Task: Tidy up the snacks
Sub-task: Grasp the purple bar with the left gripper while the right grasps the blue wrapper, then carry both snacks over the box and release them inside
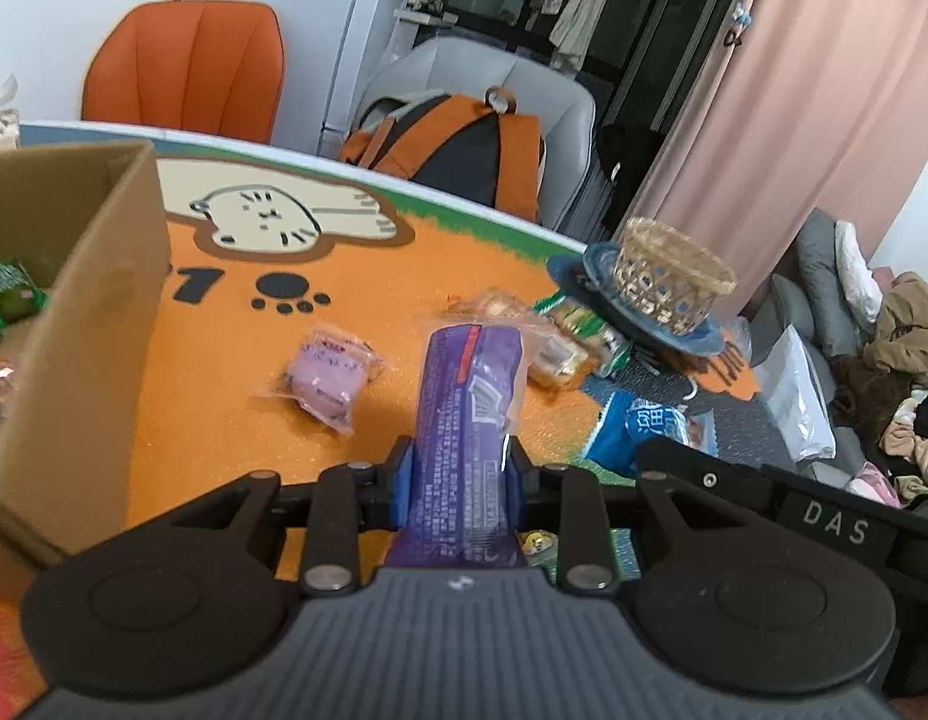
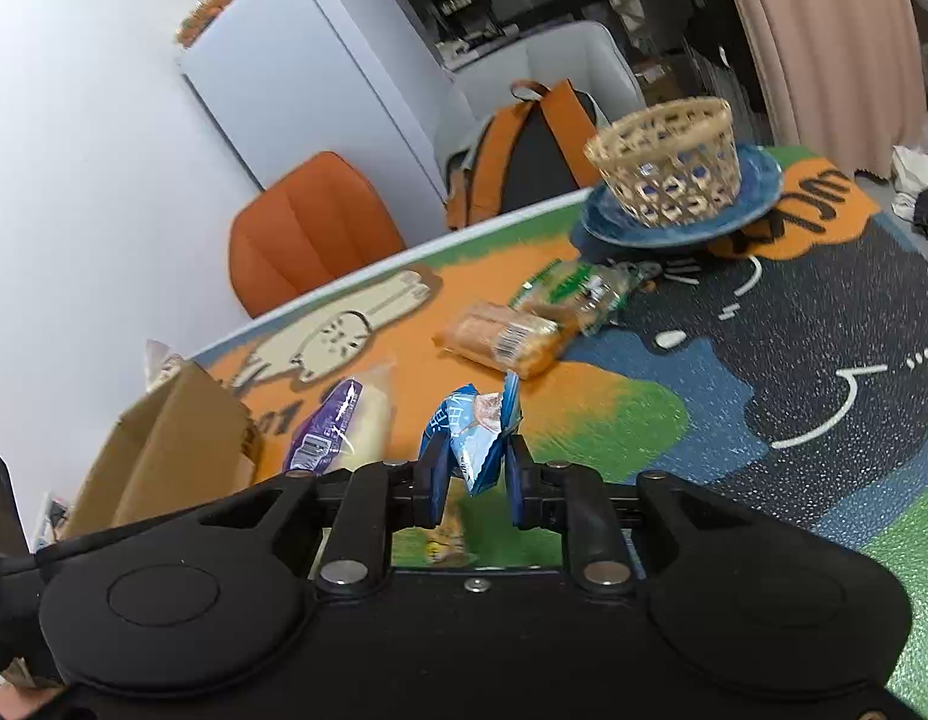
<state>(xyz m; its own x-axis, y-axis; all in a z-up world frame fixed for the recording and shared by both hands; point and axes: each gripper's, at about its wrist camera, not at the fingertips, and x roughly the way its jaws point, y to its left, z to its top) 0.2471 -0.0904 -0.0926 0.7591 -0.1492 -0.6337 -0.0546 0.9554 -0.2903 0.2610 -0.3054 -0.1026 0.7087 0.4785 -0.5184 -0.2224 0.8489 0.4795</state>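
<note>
The left gripper (image 1: pixel 458 474) was clamped on a long purple snack pack (image 1: pixel 469 420), its blue pads pressing both sides of the wrapper, and the pack stuck out toward twelve o'clock, lifted clear of the cartoon-cat mat (image 1: pixel 224 372). In the right wrist view the same purple snack pack (image 2: pixel 326 426) showed at about nine o'clock from the right gripper, near the cardboard box (image 2: pixel 164 450).

The right gripper (image 2: pixel 475 468) pinched a small blue snack packet (image 2: pixel 472 438) between its fingers, with the crumpled packet rising above them and held off the mat.

In the left wrist view the cardboard box (image 1: pixel 86 330) stood at nine o'clock from the left gripper, open at the top, with a green packet (image 1: pixel 11 294) inside. A pink wrapped snack (image 1: pixel 326 384) lay on the mat at eleven o'clock. At one o'clock a clear-wrapped bread pack (image 1: pixel 499 312) lay just beside a green-labelled snack bag (image 1: pixel 583 330). Beyond them, at two o'clock, a woven basket (image 1: pixel 667 276) sat on a blue plate (image 1: pixel 691 342) near the table's edge. The blue snack packet (image 1: pixel 637 426) appeared at three o'clock, above the right gripper's black body.

Behind the table stood an orange chair (image 1: pixel 188 66), and an orange backpack (image 1: pixel 458 150) rested on a grey chair (image 1: pixel 481 72)
</note>
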